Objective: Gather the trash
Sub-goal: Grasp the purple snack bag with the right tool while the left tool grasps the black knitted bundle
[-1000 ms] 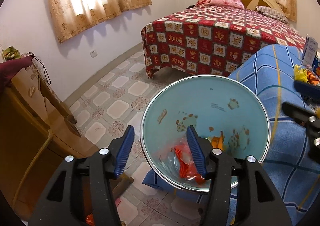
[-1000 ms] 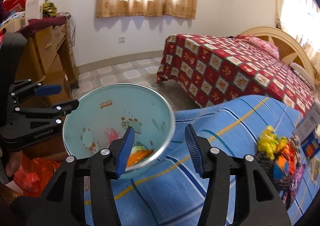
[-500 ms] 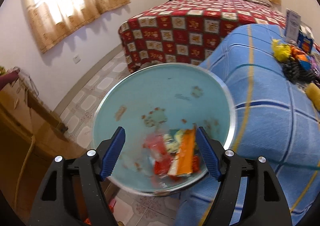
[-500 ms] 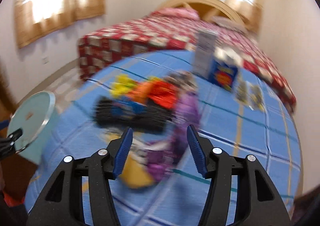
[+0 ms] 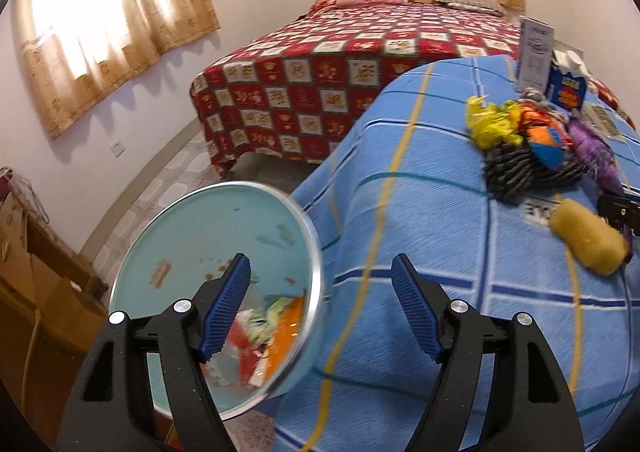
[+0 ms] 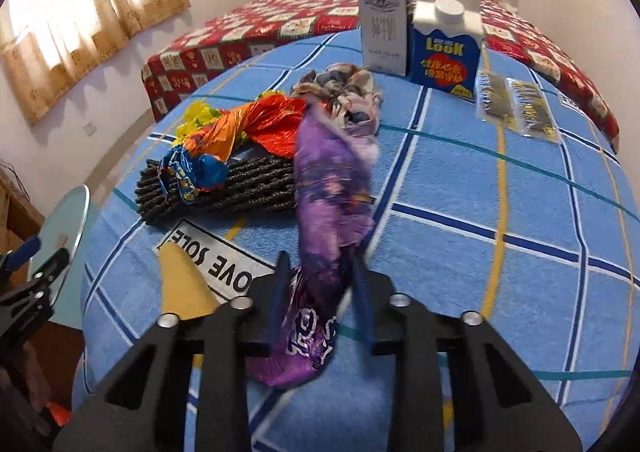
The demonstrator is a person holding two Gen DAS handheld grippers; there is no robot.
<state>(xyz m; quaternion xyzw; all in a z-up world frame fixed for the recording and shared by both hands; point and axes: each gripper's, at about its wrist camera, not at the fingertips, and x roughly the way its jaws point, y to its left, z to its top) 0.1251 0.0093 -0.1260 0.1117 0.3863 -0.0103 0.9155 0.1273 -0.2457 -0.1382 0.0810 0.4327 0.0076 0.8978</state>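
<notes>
Right tongs now clamping purple wrapper; left tongs empty.
Left gripper (image 5: 320, 308) wide open beside the bin (image 5: 168, 244), which has shifted left. Right gripper (image 6: 320, 292), earlier open, closing on purple wrapper (image 6: 328, 188) mid-bedspread (image 6: 520, 212), right of black mesh (image 6: 240, 188).

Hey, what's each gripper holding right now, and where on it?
Right gripper is closing on the purple wrapper near its lower end. Left gripper is open, holding nothing.
</notes>
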